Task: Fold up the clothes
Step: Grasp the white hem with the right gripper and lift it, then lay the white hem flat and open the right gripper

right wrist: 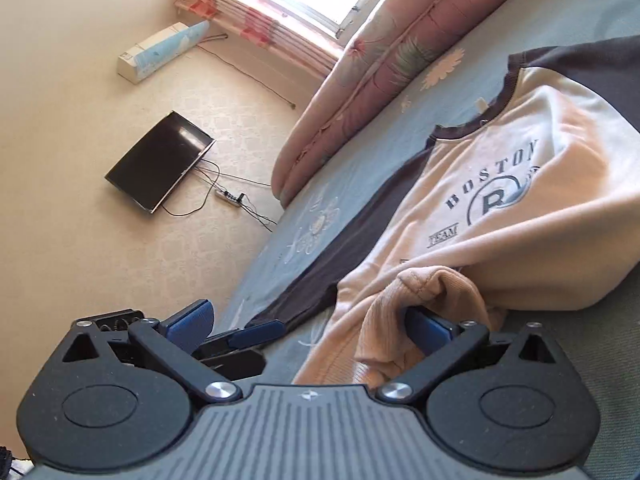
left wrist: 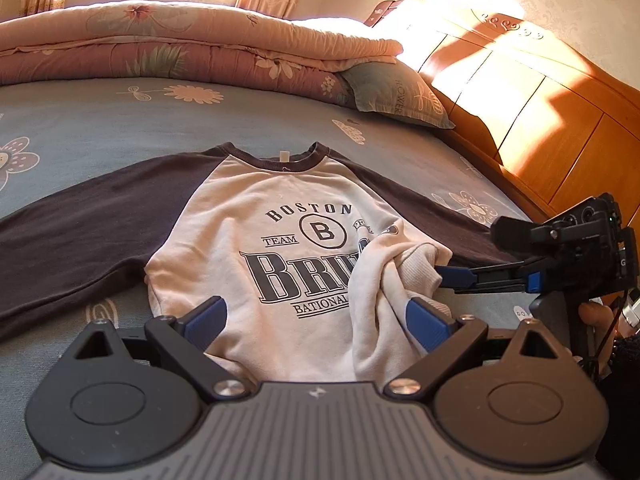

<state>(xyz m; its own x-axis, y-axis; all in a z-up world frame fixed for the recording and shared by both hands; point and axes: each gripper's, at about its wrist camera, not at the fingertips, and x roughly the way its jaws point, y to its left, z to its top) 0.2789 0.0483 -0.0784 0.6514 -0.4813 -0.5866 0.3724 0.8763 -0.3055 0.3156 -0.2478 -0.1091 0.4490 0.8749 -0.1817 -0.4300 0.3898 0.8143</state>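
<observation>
- Your left gripper (left wrist: 320,320), at the bottom of the left wrist view, had its jaws spread wide and gripped nothing. The cream ribbed hem (left wrist: 400,276) of the sweatshirt was only draped over its picture-right finger. Lifting from there could have let the cloth slide off, because nothing pinched it.
- Your right gripper (right wrist: 308,328) was likewise released in its own view, with the same bunched hem hooked over its picture-right finger. With both tools crowded into one wad at lower centre, closing either could have nipped several layers at once, and the fold would have come out lopsided.
- The cream cotton sweatshirt with dark brown sleeves and navy "BOSTON" print (left wrist: 280,216) lay face up on the grey-blue flowered bed sheet (left wrist: 120,128), filling mid-frame. A snagged finger pulled sideways could have dragged the whole body and skewed it.
- The long dark brown sleeve (left wrist: 80,232) stretched flat toward the left edge. Folding the hem up first risked trapping it crooked.
- The folded pink floral quilt (left wrist: 160,40) across the top was well apart and posed little threat.
</observation>
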